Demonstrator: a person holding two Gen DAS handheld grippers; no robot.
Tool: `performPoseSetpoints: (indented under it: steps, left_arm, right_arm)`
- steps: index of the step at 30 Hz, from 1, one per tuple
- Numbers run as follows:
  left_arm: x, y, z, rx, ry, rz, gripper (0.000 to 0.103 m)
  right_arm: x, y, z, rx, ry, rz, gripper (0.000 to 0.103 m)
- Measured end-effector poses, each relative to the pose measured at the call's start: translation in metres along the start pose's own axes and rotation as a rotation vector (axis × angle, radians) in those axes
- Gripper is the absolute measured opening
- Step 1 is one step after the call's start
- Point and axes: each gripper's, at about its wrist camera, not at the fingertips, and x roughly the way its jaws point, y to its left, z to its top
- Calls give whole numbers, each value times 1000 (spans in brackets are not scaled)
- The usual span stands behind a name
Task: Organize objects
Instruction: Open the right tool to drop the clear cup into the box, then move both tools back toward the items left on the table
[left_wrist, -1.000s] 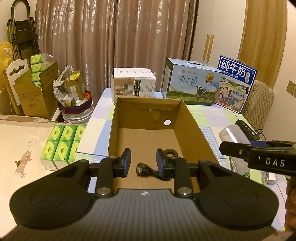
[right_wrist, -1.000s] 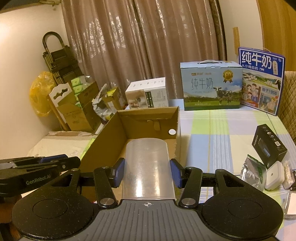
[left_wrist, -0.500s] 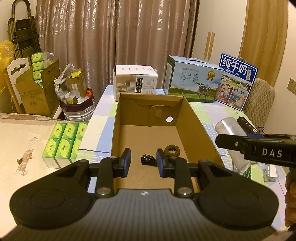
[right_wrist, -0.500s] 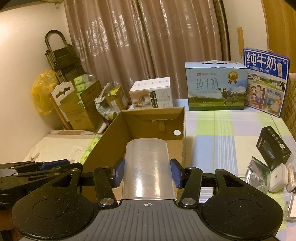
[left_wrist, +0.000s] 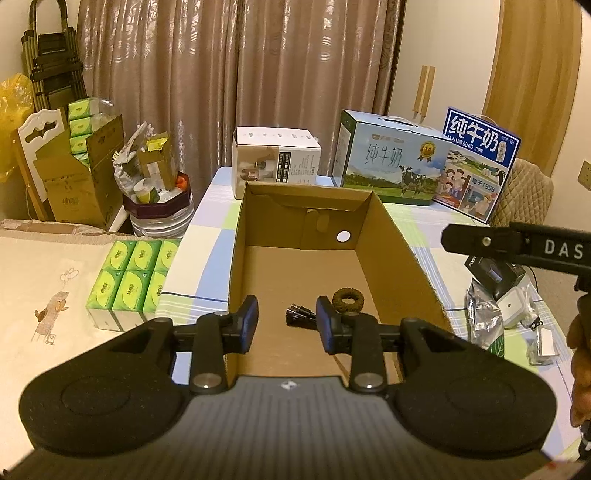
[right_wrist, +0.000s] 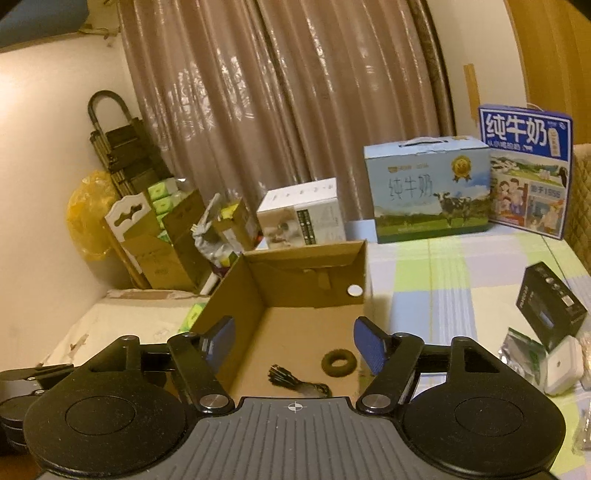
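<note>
The clear cup that sat between the right gripper's (right_wrist: 293, 341) blue pads a moment ago is gone from view; its jaws now stand wide apart, holding nothing. I cannot tell where the cup ended up. The cardboard box (left_wrist: 402, 243) lies on the checked table (right_wrist: 443, 280), its long axis running away toward the curtain. The left gripper (left_wrist: 286, 319) hangs partly open and empty over its near end. Inside lie a brown ring (left_wrist: 347, 300) and a black cable (left_wrist: 299, 315). Judging by this, sorting is partway: a black case (right_wrist: 550, 306), white box (right_wrist: 561, 365) and foil bag (right_wrist: 521, 350) wait outside.
</note>
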Motion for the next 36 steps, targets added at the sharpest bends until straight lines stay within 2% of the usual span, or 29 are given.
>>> performPoseSetpoints:
  steps: [16, 22, 25, 27, 36]
  left_arm:
    - [-23, -29, -4, 15, -12, -26, 34]
    - [-37, -44, -11, 10, -9, -45, 40]
    - [-42, -54, -14, 14, -11, -55, 51]
    - [-45, -63, -17, 20, -11, -66, 64]
    - [-52, -106, -28, 40, 0, -152, 90]
  right_arm:
    - [-52, -22, -17, 56, 10, -30, 68]
    - [-79, -33, -26, 58, 2, -57, 68]
    - [-89, -42, -32, 56, 2, -78, 68]
    - [-97, -50, -37, 61, 2, -94, 68]
    - [-140, -104, -67, 125, 20, -185, 68]
